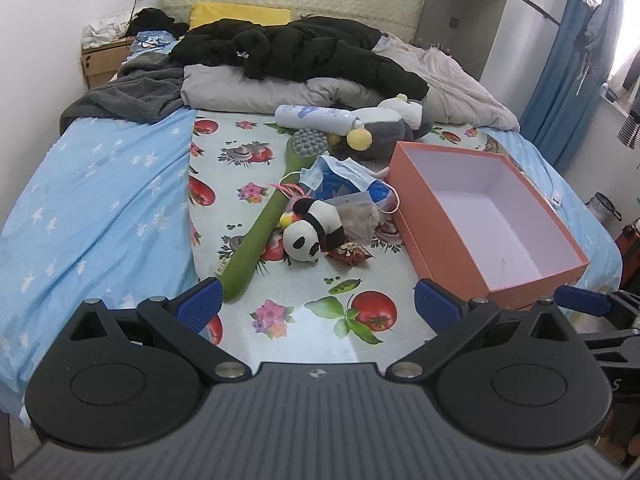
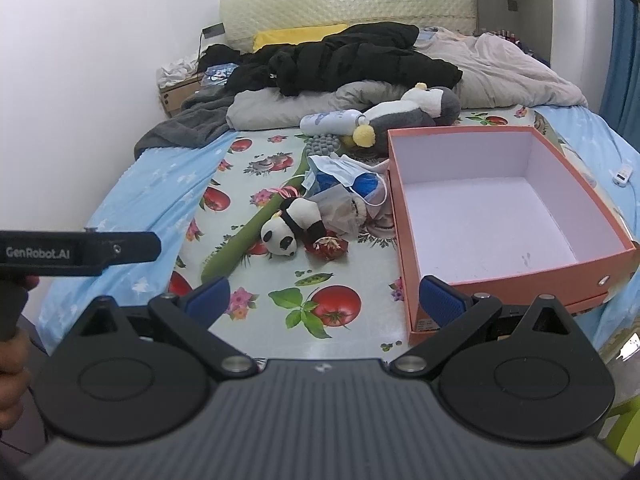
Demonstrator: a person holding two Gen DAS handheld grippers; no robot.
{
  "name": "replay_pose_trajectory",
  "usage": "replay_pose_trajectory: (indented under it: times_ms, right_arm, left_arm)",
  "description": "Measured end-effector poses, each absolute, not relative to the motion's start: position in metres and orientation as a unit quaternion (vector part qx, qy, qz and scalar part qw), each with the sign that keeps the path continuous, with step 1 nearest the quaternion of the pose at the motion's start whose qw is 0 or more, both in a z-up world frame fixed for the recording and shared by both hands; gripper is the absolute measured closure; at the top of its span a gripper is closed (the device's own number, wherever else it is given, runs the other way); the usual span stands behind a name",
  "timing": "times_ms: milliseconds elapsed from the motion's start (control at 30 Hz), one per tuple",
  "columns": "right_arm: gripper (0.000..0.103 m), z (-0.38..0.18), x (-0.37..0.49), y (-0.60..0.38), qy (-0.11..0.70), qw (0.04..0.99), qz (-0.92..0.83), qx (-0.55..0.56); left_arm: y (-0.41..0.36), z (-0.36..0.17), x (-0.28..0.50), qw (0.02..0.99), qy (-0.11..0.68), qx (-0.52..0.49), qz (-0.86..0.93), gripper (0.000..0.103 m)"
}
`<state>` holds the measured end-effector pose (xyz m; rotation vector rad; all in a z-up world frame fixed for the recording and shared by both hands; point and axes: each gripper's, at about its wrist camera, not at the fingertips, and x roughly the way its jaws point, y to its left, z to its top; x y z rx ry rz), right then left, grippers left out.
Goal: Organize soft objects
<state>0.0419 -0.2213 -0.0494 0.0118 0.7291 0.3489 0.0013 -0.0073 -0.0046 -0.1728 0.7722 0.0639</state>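
On the left, the blue star-print sheet (image 1: 92, 200) lies bare to the bed's edge, leaving open room. The left gripper (image 1: 316, 300) hovers low over the fruit-print cloth (image 1: 320, 320), jaws spread wide, holding nothing. Ahead, a long green massage stick (image 1: 256, 236) slants beside the panda plush (image 1: 308, 232), which lies on its side touching a red snack packet (image 1: 350, 254) and crumpled face masks (image 1: 344, 178). Behind sit a white bottle (image 1: 316, 118) and grey plush (image 1: 384, 132). The right gripper (image 2: 324, 300) is likewise spread apart, beside the empty orange box (image 2: 500, 216) at the bed's right.
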Motion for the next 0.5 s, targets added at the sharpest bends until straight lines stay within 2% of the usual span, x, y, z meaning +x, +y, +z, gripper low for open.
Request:
replay_pose_trajectory:
  times_ms: [500]
  right_arm:
    - [0.0,-0.054,0.037,-0.232,0.346,0.926,0.149,0.021]
  left_arm:
    - [-0.019,-0.01,0.0,0.925,0.37,-0.083,0.005,0.0]
